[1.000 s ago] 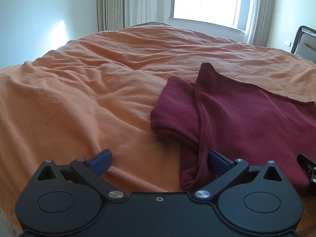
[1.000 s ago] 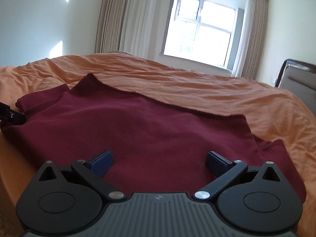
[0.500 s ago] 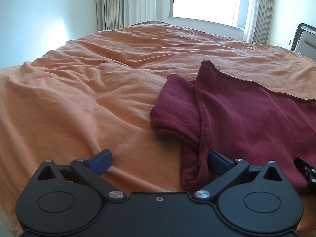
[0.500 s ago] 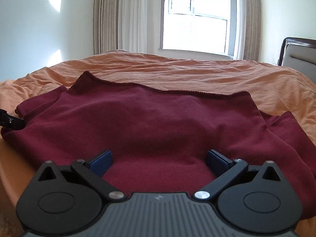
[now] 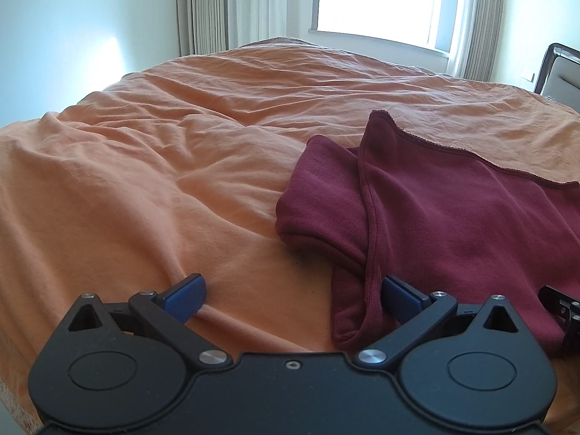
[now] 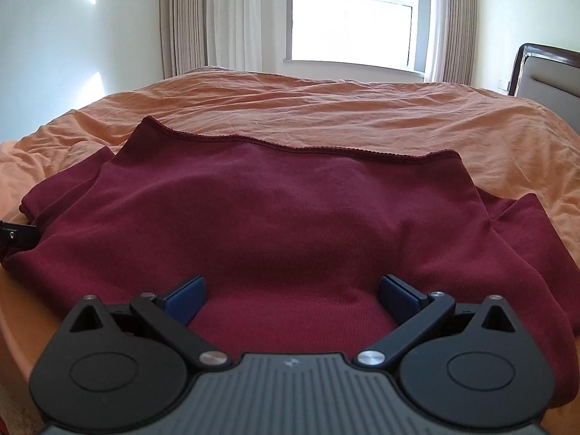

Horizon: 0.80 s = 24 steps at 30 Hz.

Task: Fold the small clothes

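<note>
A dark red knit garment lies spread on a bed covered with a wrinkled orange sheet. Its far edge is a stitched, slightly wavy hem running straight across. On the left side a sleeve is folded under the body, with a seamed edge crossing over it. Another fold of red cloth pokes out on the right side.

The left claw is wide open and holds nothing. It sits low at the garment's near left corner: its left blue finger rests by the bare sheet, and its right finger lies just beside the garment's edge.

The right claw is also wide open and empty, low over the middle of the garment's near edge, with red cloth between its blue fingers.

A bright window with curtains stands beyond the bed.
</note>
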### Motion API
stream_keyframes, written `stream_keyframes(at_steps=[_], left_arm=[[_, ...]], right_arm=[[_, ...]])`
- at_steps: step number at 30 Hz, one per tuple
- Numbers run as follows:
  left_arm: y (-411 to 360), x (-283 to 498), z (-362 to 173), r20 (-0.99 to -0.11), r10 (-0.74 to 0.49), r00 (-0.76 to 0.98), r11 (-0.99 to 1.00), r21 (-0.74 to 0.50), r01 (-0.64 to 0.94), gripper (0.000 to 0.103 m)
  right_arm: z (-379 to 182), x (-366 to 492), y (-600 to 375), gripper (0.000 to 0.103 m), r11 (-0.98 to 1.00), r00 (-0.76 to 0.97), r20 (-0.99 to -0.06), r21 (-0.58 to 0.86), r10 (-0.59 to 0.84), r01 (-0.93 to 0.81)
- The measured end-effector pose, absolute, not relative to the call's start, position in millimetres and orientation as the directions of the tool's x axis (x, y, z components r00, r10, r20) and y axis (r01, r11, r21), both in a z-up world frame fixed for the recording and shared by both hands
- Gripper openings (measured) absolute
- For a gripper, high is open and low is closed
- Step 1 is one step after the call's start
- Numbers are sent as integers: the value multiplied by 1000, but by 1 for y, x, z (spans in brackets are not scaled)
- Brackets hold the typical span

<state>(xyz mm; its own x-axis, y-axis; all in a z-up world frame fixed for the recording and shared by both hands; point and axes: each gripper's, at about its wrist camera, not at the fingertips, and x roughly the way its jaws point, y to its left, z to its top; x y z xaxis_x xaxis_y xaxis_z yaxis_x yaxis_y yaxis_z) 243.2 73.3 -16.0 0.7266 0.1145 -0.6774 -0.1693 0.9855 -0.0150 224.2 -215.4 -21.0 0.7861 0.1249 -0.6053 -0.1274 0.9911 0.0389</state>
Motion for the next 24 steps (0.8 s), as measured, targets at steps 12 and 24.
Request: stream_keyframes(at_steps=[12,24], left_arm=[[77,217,-5,-672,16,741,975,-153,-160,103],[46,208,0,-690,-176,702,966,-260,-14,103]], right_arm=[[-21,224,-213,103,992,782,-612,36,117,-120],[-21,223,-212,103,992,785,-609,33,114,-118]])
